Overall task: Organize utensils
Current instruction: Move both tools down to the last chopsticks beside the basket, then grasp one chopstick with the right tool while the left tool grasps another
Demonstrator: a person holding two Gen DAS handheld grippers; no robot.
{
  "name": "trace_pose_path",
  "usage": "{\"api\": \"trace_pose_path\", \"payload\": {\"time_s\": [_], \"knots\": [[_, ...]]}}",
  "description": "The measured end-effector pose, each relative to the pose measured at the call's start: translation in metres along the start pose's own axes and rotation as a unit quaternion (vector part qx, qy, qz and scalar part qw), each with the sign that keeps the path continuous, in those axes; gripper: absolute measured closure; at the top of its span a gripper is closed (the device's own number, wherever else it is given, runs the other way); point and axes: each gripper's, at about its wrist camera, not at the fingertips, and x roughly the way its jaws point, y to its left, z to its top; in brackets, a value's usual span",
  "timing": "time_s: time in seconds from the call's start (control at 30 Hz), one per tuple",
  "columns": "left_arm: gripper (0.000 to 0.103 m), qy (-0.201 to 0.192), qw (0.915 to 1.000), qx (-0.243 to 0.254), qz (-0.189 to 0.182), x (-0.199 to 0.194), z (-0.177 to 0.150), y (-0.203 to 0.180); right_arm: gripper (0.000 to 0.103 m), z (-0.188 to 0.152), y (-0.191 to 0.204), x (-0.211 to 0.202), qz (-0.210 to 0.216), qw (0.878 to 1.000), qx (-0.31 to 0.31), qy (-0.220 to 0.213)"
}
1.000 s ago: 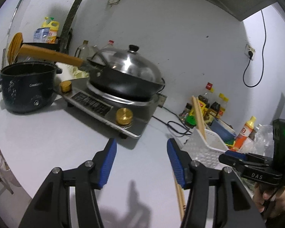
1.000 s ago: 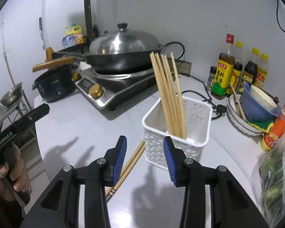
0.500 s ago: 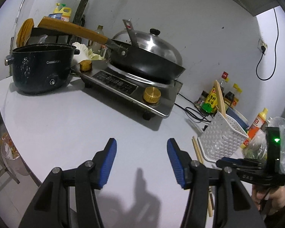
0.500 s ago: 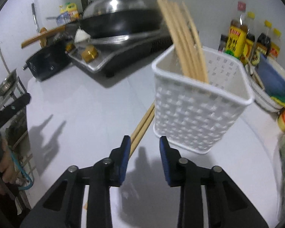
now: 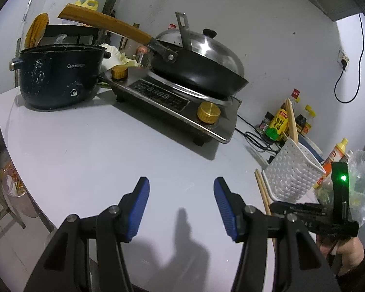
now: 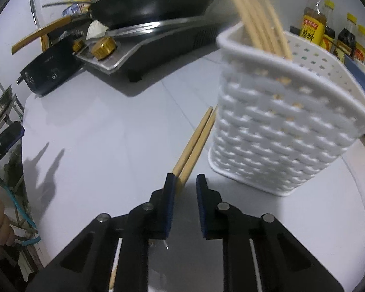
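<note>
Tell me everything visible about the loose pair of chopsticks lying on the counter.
The loose chopsticks are two plain, light wood-coloured sticks lying flat and side by side on the white counter, just left of the white basket, far ends near its base. The right gripper, jaws open and narrow, straddles their near part; the left pad looks to touch one stick. Their near ends are hidden beneath it.
</note>
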Motion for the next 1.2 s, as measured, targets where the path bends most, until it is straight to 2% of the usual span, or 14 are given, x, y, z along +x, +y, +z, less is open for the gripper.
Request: {"api": "trace_pose_path", "payload": {"time_s": [0.2, 0.47, 0.6, 0.77, 0.93, 1.03, 1.2], "knots": [[0.048, 0.008, 0.9999, 0.009, 0.003, 0.005, 0.0, -0.004, 0.096, 0.005, 0.004, 0.004, 0.006, 1.0, -0.001, 0.003], [0.048, 0.022, 0.9995, 0.021, -0.002, 0.013, -0.004, -0.021, 0.096, 0.0, 0.0, 0.005, 0.016, 1.0, -0.004, 0.008], [0.048, 0.027, 0.9989, 0.036, -0.012, 0.017, -0.005, -0.035, 0.096, -0.008, -0.007, 0.002, 0.036, 0.999, 0.01, 0.004], [0.048, 0.054, 0.996, 0.07, -0.015, 0.03, -0.01, -0.06, 0.097, -0.017, -0.008, -0.004, 0.048, 0.999, 0.001, -0.001], [0.048, 0.085, 0.9893, 0.116, -0.021, 0.046, -0.017, -0.091, 0.097, -0.028, -0.021, -0.018, 0.061, 0.998, 0.011, -0.014], [0.048, 0.118, 0.9813, 0.15, -0.029, 0.062, -0.024, -0.113, 0.097, -0.035, -0.029, -0.028, 0.07, 0.997, 0.014, -0.022], [0.048, 0.145, 0.9701, 0.195, -0.01, 0.086, -0.029, -0.136, 0.097, -0.046, -0.04, -0.041, 0.096, 0.994, 0.015, -0.04]]}}
